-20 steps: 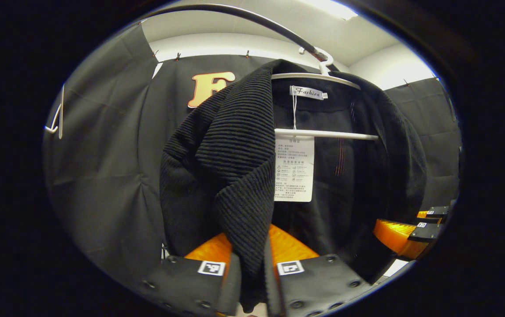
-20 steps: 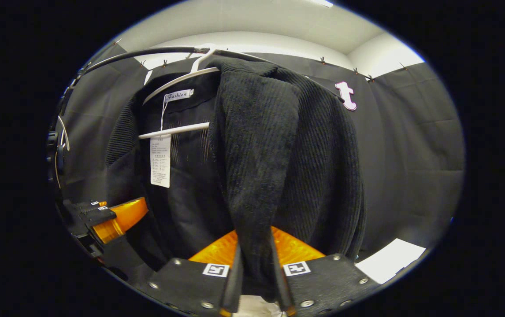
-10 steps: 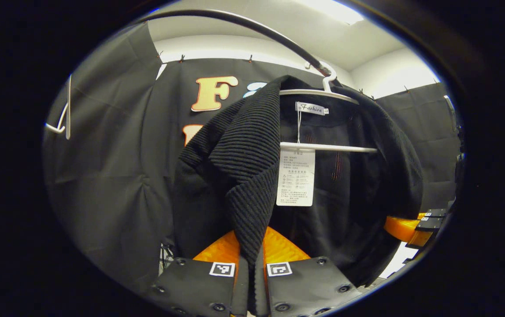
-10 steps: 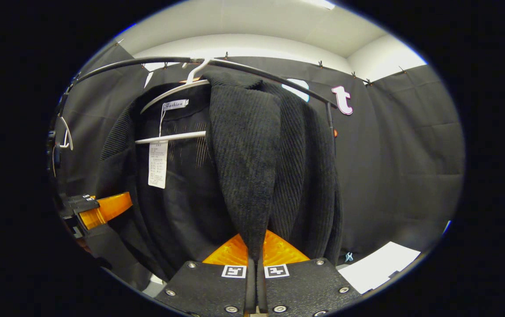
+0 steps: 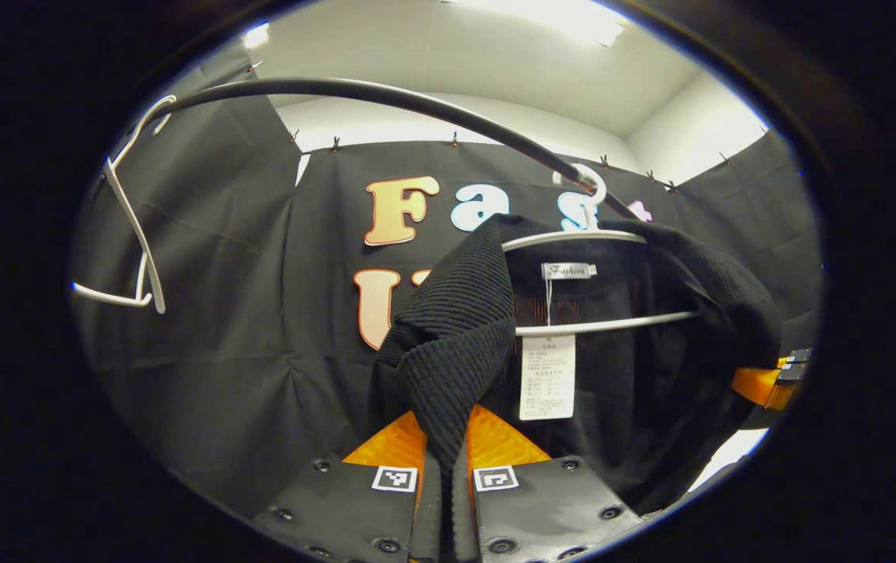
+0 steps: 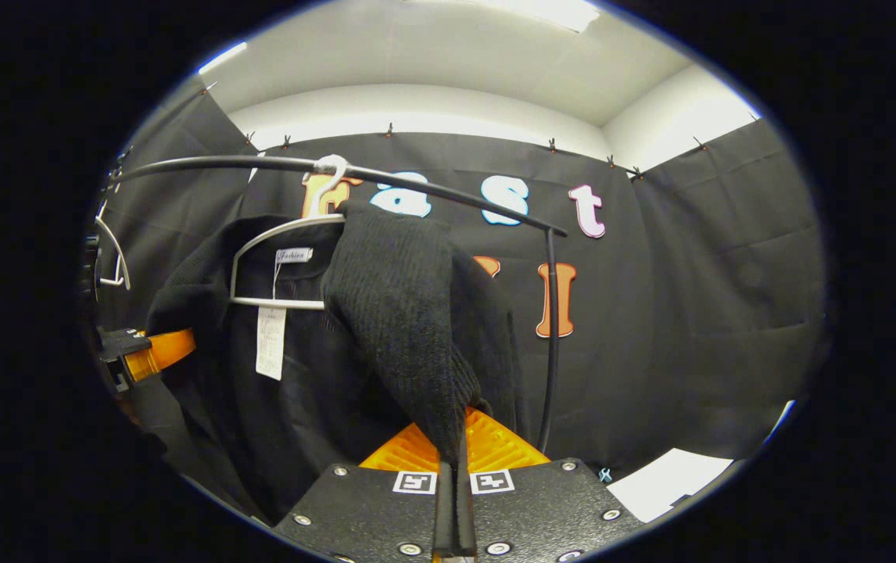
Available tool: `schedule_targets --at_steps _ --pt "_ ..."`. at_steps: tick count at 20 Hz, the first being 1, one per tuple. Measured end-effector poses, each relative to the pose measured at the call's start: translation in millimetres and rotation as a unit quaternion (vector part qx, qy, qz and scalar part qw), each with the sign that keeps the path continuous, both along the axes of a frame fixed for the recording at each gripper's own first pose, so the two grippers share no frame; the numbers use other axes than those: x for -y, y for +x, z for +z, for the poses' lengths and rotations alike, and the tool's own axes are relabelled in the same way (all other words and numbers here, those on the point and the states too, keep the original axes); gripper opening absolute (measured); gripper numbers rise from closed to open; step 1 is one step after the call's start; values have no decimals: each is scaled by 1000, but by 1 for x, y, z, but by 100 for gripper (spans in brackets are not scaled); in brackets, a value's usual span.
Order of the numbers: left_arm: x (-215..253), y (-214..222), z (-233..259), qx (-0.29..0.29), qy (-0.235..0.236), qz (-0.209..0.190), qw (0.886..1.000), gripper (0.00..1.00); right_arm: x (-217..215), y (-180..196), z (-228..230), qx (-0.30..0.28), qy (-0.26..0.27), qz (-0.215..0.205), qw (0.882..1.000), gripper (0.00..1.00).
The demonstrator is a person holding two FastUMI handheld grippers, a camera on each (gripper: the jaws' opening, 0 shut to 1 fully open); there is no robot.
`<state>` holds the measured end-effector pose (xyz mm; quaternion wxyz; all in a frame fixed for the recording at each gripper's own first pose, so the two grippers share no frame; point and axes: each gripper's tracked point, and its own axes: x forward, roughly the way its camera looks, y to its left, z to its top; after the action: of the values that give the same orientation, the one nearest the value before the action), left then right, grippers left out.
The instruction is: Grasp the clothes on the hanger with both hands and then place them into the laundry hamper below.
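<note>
Both grippers clench the black ribbed cardigan (image 5: 456, 352) by its front edges, left gripper (image 5: 446, 469) and right gripper (image 6: 454, 469) at 6 o'clock, drawing it off the white hanger (image 6: 276, 234) on the rail (image 5: 385, 98), hamper-bound

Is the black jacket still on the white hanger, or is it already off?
Still on. The black jacket hangs over the white hanger, hooked on the rail; both grippers pinch its front edges.
</note>
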<state>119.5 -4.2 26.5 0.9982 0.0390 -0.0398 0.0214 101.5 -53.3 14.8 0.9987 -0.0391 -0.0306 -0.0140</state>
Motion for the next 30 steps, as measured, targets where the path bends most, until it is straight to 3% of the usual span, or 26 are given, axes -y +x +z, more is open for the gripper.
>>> schedule_targets --at_steps 14,21,30 --pt "-33 5 84 47 3 61 997 12 57 10 94 58 -16 -42 997 1" --pt "-42 15 116 73 9 76 994 12 93 51 129 62 -9 -65 996 1" --pt "-57 24 117 84 5 100 992 12 128 120 113 45 -2 -86 995 1"
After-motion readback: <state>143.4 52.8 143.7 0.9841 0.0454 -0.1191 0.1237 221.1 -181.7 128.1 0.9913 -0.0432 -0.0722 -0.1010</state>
